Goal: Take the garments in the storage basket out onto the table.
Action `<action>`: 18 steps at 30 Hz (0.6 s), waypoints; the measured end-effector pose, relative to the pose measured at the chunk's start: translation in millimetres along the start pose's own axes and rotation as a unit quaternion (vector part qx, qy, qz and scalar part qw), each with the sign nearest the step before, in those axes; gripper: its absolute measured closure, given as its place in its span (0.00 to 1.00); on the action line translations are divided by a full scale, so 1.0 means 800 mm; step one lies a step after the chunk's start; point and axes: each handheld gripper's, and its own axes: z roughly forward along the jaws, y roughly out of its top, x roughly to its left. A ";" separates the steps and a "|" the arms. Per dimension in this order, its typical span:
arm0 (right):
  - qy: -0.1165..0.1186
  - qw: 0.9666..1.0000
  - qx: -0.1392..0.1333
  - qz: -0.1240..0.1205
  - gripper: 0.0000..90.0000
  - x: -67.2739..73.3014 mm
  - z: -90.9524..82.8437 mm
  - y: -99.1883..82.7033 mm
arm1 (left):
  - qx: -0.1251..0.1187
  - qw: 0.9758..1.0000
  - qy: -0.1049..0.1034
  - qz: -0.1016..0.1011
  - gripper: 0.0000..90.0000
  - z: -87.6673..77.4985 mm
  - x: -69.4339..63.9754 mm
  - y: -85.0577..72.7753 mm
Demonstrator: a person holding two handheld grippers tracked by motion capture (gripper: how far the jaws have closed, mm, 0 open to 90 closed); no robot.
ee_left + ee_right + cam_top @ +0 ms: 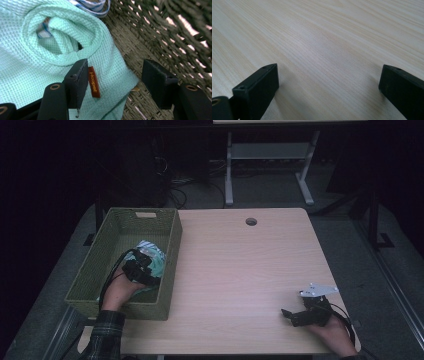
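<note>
Inside the green woven basket (111,245), toward its right wall: mint waffle-weave towel (30,62), rolled loosely, atop a striped cloth (90,6). Left gripper (115,82) spread over the towel's edge beside the brown label (94,82), one jaw touching fabric, nothing pinched. Best lifted straight up, clear of the basket wall, avoiding snagging weave. Right gripper (290,316) spread, empty, resting low over the table (240,270), well right of the basket.

Left gripper (148,265) angled downward, jaws parted; right gripper (286,313) lying low, jaws wide apart.
</note>
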 end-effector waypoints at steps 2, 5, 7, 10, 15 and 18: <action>0.000 1.000 0.000 0.000 0.03 0.000 0.000 0.000 | 0.006 1.000 -0.001 0.001 0.41 0.002 0.000 0.000; 0.000 1.000 0.000 0.000 0.03 0.000 0.000 0.000 | 0.023 1.000 0.002 -0.001 0.41 0.006 0.000 -0.001; 0.000 1.000 0.000 0.000 0.03 0.000 0.000 0.000 | 0.037 0.999 0.010 0.000 0.41 0.009 0.000 -0.001; 0.000 1.000 0.000 0.000 0.03 0.000 0.000 0.000 | 0.044 0.999 0.012 0.001 0.42 0.012 -0.001 -0.002; 0.000 1.000 0.000 0.000 0.03 0.000 0.000 0.000 | 0.058 0.998 0.016 -0.010 0.46 0.013 0.001 -0.002; 0.000 1.000 0.000 0.000 0.03 0.000 0.000 0.000 | 0.063 0.998 0.018 -0.018 0.52 0.013 0.003 -0.002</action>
